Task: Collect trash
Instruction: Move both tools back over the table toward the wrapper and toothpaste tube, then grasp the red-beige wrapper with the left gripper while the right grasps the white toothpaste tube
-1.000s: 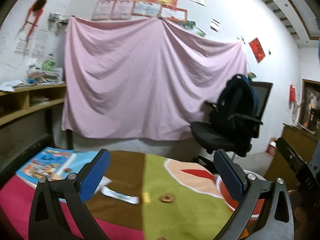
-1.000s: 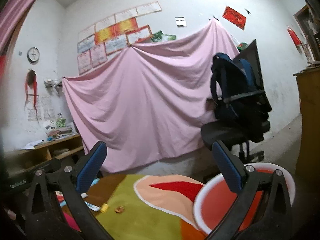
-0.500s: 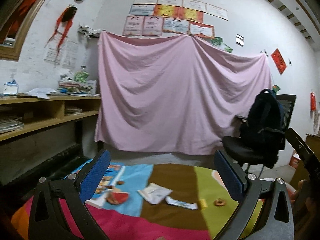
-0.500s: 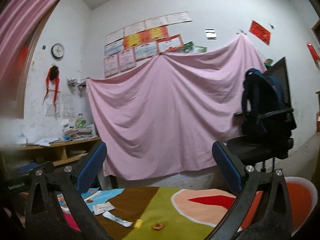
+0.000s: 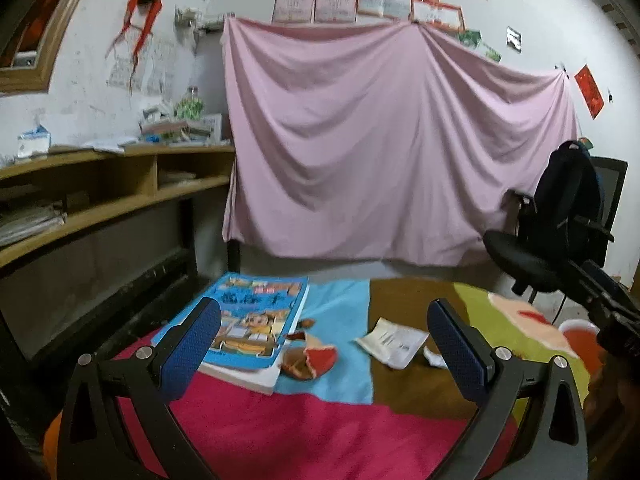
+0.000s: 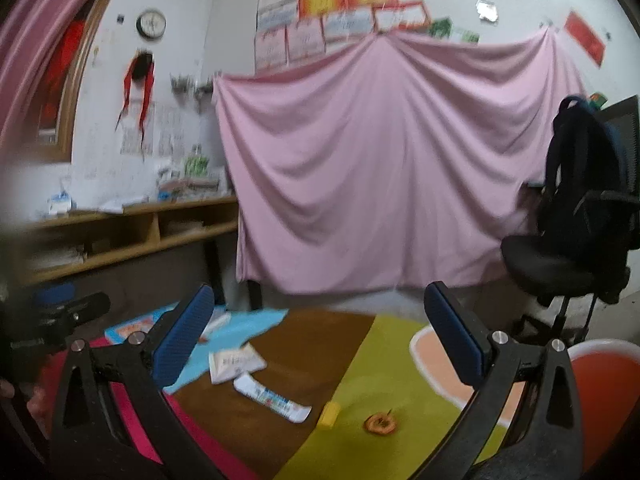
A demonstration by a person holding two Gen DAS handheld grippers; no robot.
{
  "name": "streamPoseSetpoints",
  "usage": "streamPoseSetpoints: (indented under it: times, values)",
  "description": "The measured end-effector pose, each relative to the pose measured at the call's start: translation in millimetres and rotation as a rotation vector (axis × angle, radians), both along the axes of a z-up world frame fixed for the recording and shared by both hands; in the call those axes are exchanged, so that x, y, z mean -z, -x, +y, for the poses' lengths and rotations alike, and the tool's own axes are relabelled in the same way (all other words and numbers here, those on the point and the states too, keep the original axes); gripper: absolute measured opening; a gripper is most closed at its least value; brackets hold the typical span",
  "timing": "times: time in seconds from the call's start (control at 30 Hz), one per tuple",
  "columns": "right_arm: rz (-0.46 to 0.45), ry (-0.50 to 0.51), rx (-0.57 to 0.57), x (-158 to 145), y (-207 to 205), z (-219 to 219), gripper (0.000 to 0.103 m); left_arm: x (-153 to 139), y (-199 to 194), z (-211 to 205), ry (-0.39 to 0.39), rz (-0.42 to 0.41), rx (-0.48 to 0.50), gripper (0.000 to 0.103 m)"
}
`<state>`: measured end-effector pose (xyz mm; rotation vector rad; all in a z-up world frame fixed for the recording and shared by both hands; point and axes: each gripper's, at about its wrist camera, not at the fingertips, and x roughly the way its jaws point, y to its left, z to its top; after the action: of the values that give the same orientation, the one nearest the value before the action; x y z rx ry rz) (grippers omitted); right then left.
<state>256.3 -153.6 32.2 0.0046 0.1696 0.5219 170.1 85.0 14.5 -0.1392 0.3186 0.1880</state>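
Nearby, crumpled paper wrapper (image 5: 392, 342), flat.

One book (image 5: 256, 316), two white wrappers (image 6: 234, 362) (image 6: 272, 398), one yellow block (image 6: 330, 414), one orange peel (image 6: 381, 424), one red bowl (image 6: 600, 380).

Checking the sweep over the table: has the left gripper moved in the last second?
Yes. The left gripper has swung left: against the fixed pink sheet, the office chair slid toward the right edge and the book came between its fingers.

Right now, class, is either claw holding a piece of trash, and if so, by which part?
Nothing is held. The left claw and right claw are both open and empty above the table.
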Motion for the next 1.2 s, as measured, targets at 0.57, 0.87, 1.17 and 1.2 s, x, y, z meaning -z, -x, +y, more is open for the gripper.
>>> streamPoseSetpoints:
  times: [0.57, 0.87, 1.17, 1.2]
  values:
    - [0.353, 0.252, -0.156, 62, -63, 54, 0.103, 36, -51, 17, 0.114, 0.238, 0.137, 0.044]
    - [0.494, 0.357, -0.234, 87, -79, 79, 0.094, 48, -69, 17, 0.13, 0.343, 0.158, 0.032]
    - [0.582, 0.343, -0.268, 96, -89, 76, 0.075, 58, -80, 14, 0.119, 0.412, 0.167, 0.02]
    - [0.584, 0.343, -0.269, 96, -89, 77, 0.074, 58, -81, 14, 0.119, 0.414, 0.168, 0.019]
